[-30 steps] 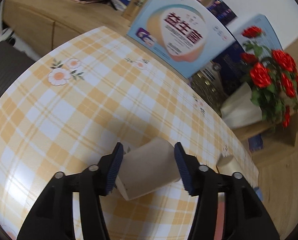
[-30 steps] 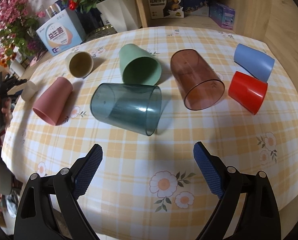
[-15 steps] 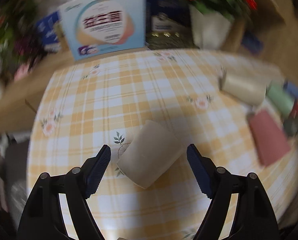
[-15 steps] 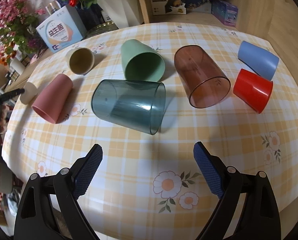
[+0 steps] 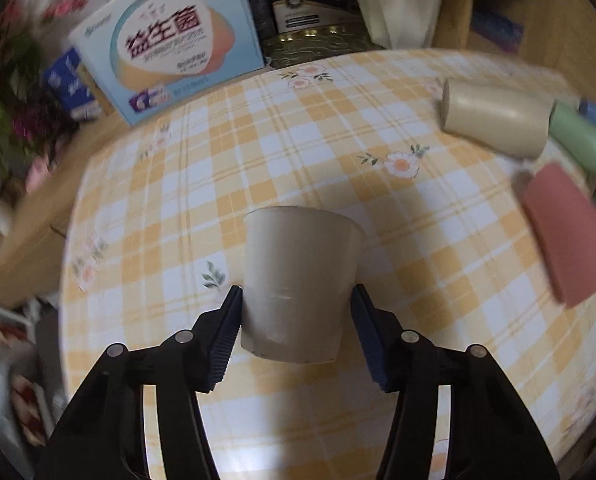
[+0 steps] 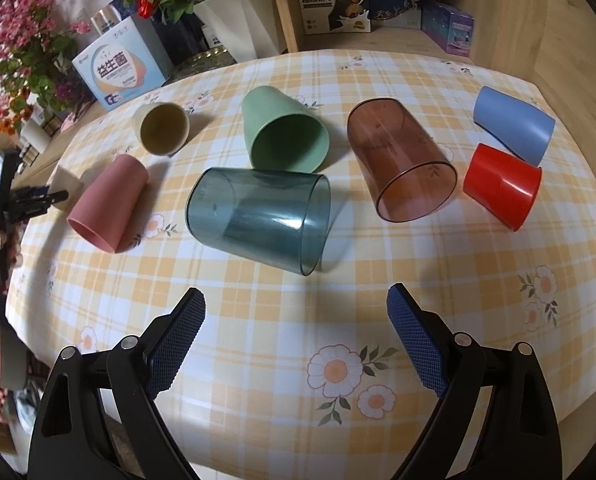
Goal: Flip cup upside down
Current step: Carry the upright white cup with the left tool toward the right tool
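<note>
Checked yellow tablecloth with daisies all over; left gripper is pinching a beige cup near its base. Right gripper hangs spread wide over bare cloth, just short of the teal tumbler on its side

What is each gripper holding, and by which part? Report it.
The left gripper grips the beige cup across its side wall, near the narrower base end. The right gripper is open and holds nothing.
</note>
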### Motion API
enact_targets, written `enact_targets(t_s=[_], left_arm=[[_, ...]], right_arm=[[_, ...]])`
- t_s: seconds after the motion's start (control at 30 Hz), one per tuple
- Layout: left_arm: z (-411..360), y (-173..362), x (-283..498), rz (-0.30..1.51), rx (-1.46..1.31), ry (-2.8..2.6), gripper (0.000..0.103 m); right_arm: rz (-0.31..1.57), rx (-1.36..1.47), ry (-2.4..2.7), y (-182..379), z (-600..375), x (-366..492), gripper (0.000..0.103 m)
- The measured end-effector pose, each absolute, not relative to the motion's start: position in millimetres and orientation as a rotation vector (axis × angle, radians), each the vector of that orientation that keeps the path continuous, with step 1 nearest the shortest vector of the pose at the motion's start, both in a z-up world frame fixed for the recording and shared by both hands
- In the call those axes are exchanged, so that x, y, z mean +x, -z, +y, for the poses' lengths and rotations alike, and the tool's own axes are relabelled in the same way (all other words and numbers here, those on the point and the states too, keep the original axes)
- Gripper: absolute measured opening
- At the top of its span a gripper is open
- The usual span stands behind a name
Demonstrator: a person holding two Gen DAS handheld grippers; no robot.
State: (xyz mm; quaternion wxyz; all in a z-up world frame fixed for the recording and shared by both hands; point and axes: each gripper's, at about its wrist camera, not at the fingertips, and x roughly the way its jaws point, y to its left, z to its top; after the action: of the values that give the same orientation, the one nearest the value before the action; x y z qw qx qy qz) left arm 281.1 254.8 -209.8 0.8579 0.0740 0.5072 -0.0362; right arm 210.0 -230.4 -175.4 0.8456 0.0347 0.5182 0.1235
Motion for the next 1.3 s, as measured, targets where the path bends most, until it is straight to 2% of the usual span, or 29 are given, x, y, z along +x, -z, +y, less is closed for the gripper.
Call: enact_targets(t_s=[0.33,0.57,0.73,1.03,1.3], left_arm=[[213,185,224,1.064,-0.068,0.078,0.053],[114,153,167,1.048,-0.06,0.228,0.053],[31,158,141,1.052,-0.067,0.342,0.053],[-101,180,148,1.09,-0.103,0.522,0.053],[-161,199,177,1.123,-0.146,0.53,0.053]], right_arm=[[1.053,0.199,-0.258,163,-251,204,0.089],[1.0,0.248,-0.226,151,-281,192,0.089],[0.972,0.264,-0.188,147,-314,181,0.089],[0.945,0.282,-0.125,146,-374,162,0.089],[0.943,0.318,-0.069,151,-412,154,0.089]])
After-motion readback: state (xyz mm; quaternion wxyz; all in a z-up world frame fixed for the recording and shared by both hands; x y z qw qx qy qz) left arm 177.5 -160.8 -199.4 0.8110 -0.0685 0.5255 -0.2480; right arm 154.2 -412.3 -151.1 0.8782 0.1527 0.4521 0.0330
